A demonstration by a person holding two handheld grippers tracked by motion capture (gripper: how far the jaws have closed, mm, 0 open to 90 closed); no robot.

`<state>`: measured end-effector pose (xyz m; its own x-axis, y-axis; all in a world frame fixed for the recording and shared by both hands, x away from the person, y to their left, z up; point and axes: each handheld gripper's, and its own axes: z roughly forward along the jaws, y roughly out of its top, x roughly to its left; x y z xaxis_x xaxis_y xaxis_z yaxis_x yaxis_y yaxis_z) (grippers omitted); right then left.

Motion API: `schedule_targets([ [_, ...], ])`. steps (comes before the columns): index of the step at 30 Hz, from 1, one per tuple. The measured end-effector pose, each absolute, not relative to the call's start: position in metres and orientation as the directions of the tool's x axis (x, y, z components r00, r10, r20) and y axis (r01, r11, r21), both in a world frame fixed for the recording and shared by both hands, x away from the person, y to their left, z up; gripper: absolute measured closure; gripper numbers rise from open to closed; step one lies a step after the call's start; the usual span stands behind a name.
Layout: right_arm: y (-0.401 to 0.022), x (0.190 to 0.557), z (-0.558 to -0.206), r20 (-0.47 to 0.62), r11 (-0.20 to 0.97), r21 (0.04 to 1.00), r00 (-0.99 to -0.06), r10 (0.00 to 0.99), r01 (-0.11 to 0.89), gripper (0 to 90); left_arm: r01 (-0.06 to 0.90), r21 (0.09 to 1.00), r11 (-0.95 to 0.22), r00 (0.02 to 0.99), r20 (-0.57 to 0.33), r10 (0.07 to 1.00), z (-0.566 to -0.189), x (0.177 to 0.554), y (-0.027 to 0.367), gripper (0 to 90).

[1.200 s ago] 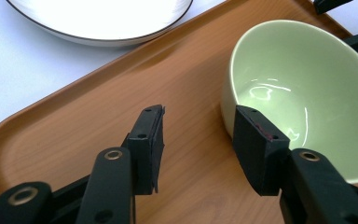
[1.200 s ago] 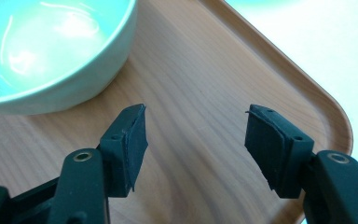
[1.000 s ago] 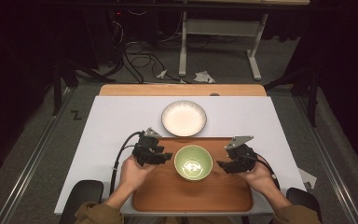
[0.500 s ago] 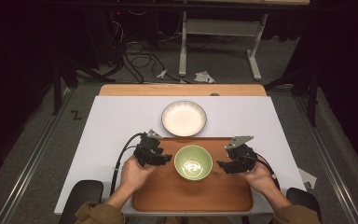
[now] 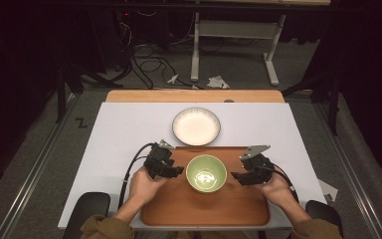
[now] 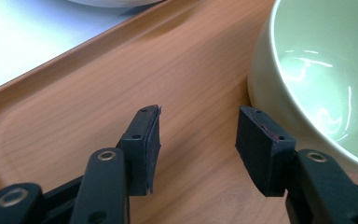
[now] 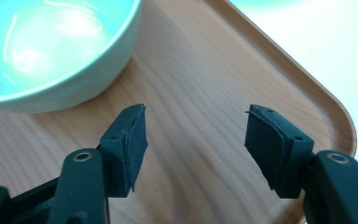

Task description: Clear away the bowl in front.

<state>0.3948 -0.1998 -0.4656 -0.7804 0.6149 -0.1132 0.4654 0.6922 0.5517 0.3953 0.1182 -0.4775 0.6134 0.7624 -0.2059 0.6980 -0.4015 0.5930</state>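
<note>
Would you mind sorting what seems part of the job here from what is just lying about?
Likely in the job: green bowl, wooden tray, left gripper, right gripper, both open beside the bowl.
Possibly idle: white plate, floor cables, paper scraps.

The bowl point(image 6: 317, 88) is cut off by both gripper views' edges, and the tray's point(image 5: 204, 211) near rim is partly hidden by forearms.

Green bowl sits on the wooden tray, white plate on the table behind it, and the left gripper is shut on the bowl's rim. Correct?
Not quite. The left gripper is open beside the green bowl, holding nothing, as the left gripper view shows. The wooden tray and white plate are as you say.
</note>
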Motion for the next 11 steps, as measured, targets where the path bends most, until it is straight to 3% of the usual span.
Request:
schedule_targets([
  [11,-0.2001,0.3951,-0.4655,-0.112,0.691,0.553,-0.780,0.616,0.466,39.0,0.704,0.581,-0.409,0.614,-0.210,0.761,-0.4784,0.3961,0.1170,48.2],
])
